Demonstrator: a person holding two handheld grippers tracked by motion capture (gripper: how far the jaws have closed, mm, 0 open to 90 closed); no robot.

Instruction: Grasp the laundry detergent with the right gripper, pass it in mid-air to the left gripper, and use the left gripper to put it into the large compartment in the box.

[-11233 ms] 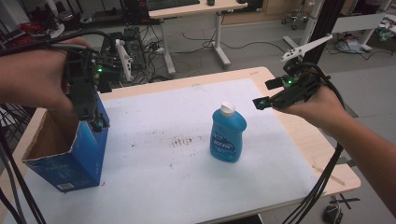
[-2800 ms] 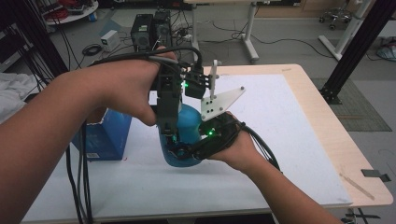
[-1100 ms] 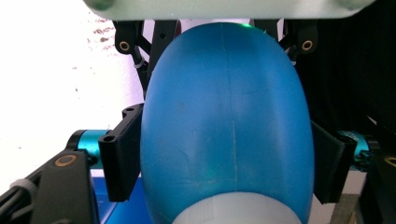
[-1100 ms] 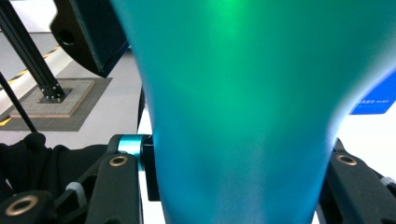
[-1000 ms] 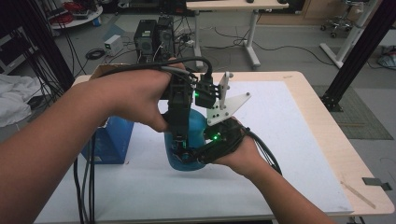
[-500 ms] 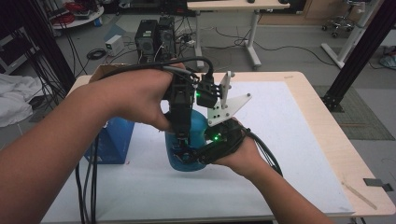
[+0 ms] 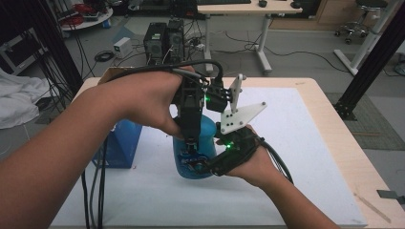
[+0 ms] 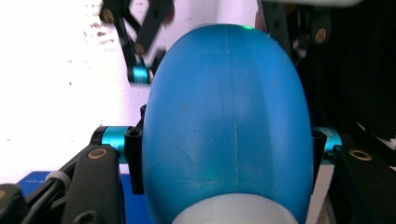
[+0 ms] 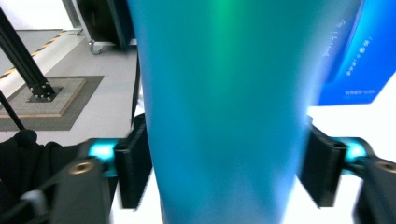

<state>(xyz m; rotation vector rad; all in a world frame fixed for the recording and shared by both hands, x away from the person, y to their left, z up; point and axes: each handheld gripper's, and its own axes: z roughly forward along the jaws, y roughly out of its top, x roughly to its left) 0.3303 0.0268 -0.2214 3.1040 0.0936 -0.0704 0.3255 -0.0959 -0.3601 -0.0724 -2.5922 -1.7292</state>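
Left tool (image 7: 190, 143) clamps bottle (image 7: 203, 138); right tool (image 9: 224, 172) seemingly loosened.

Dim room, bright tabletop glare, blurred close-ups

bare forearms, no sleeves. both grippers are black with brass screws, cyan metal spacers and green lights; black cables trail toward 6 o'clock, a grey three-cornered plate tops the right gripper (image 7: 210, 164).

The blue bottle (image 8: 229, 121) between the left gripper (image 8: 226, 154) jaws looks like smooth, faintly glossy plastic (moulding seam visible); beneath lies a matt white, scuffed mat (image 7: 296, 143) on pale wood.
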